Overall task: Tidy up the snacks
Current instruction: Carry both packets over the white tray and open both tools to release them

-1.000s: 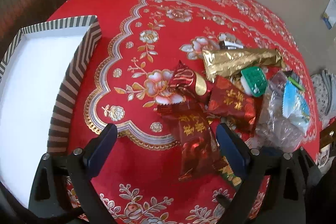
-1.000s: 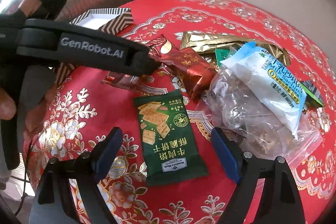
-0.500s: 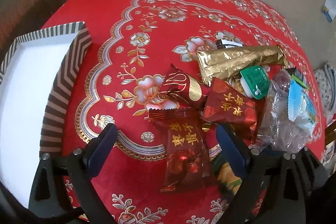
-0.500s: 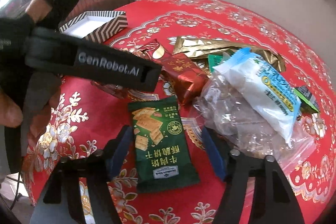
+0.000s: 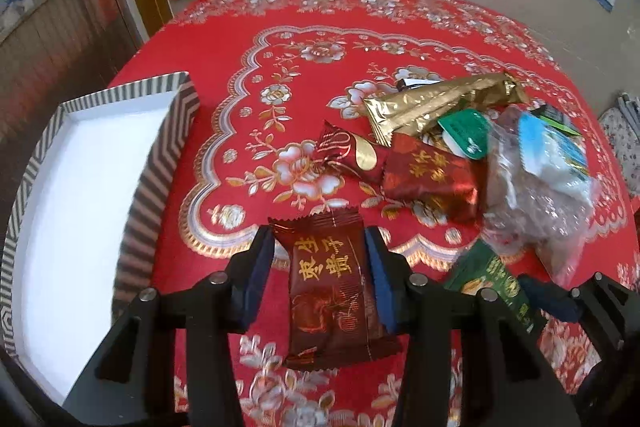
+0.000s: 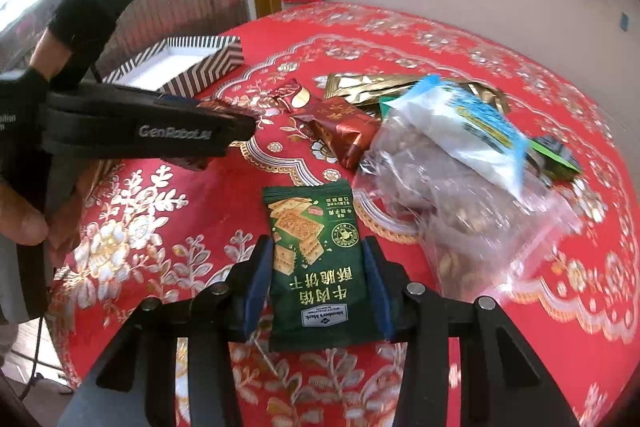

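My left gripper [image 5: 318,239] has its jaws closing, and the blue pads press on both sides of a dark red snack packet [image 5: 332,287] with gold characters. In the right wrist view that left gripper [image 6: 240,123] holds the packet's end [image 6: 224,105] above the cloth. My right gripper [image 6: 317,247] is closing too, pads pressed against a green cracker packet [image 6: 316,267]. The same green packet [image 5: 494,273] shows at the lower right of the left wrist view. A striped box [image 5: 160,163] with a white inside sits open at the left, also seen as the striped box [image 6: 200,75].
A pile of snacks lies on the round red floral tablecloth [image 5: 312,27]: a gold packet [image 5: 440,103], two red packets [image 5: 432,175], a green jelly cup [image 5: 466,137], a clear bag [image 5: 536,203] under a white-blue packet [image 6: 460,131]. A wall stands behind. A person's hand [image 6: 24,215] holds the left gripper.
Both grippers went from wide open to closed on their packets. The left one took the dark red packet out of the pile and drew back; the right one closed on the green packet.
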The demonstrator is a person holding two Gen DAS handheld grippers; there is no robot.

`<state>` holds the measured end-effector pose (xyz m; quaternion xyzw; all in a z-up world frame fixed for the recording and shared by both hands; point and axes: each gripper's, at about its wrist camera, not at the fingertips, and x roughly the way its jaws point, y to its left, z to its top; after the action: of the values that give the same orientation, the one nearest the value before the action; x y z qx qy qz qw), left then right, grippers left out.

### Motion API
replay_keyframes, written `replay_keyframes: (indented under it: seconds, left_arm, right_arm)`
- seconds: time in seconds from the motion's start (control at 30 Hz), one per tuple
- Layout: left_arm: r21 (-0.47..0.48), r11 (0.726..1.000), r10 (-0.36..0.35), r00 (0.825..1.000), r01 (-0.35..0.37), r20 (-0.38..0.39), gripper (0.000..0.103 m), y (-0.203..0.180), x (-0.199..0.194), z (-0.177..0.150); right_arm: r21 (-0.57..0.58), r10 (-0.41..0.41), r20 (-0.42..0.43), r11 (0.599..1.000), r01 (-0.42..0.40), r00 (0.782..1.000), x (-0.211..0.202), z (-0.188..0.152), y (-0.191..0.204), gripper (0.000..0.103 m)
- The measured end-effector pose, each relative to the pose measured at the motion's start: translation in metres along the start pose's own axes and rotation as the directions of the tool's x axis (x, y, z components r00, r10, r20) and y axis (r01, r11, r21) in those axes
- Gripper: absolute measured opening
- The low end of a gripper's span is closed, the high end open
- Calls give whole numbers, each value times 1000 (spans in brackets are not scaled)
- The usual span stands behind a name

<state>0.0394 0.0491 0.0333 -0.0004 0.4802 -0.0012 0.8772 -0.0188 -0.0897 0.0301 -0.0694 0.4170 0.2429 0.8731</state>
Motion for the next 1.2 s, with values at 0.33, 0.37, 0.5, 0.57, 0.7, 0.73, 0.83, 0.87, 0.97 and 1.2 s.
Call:
replay_keyframes:
  seconds: [0.33, 0.37, 0.5, 0.57, 0.7, 0.73, 0.83, 0.87, 0.97, 1.2]
  left_arm:
    - [32, 999, 1, 998, -3, 58, 48, -17, -26, -31]
    - [40, 999, 6, 998, -9, 65, 48, -20, -28, -33]
    - [56, 998, 9, 996, -14, 85, 48, -24, -35, -37]
    - [59, 998, 11, 995, -17, 98, 48, -22, -41, -36]
    - [53, 998, 23, 992, -30, 121, 48, -11, -51, -32]
    - [53, 998, 29, 992, -36, 125, 48, -7, -52, -31]
    - [42, 998, 44, 989, -51, 138, 48, 8, -58, -24]
    - [38, 998, 51, 989, -57, 142, 48, 15, -61, -21]
    - [23, 997, 67, 987, -71, 149, 48, 34, -65, -16]
    - [-36, 993, 112, 985, -109, 134, 48, 91, -69, -2]
  right_arm:
    - [123, -71, 84, 991, 61, 994, -38, -17, -16, 45]
    - [133, -81, 93, 989, 68, 992, -42, -16, -17, 45]
    - [155, -97, 118, 985, 78, 988, -52, -11, -20, 45]
    - [150, -100, 124, 985, 81, 987, -53, -5, -17, 45]
    - [130, -90, 127, 989, 73, 988, -49, 7, -8, 45]
    - [126, -84, 127, 990, 68, 988, -47, 11, -6, 45]
    - [111, -66, 130, 993, 51, 989, -40, 24, 3, 45]
    - [104, -53, 132, 994, 40, 990, -37, 30, 6, 45]
    - [83, -27, 136, 996, 16, 990, -30, 45, 17, 45]
    - [-9, 51, 133, 999, -50, 990, -6, 87, 57, 45]
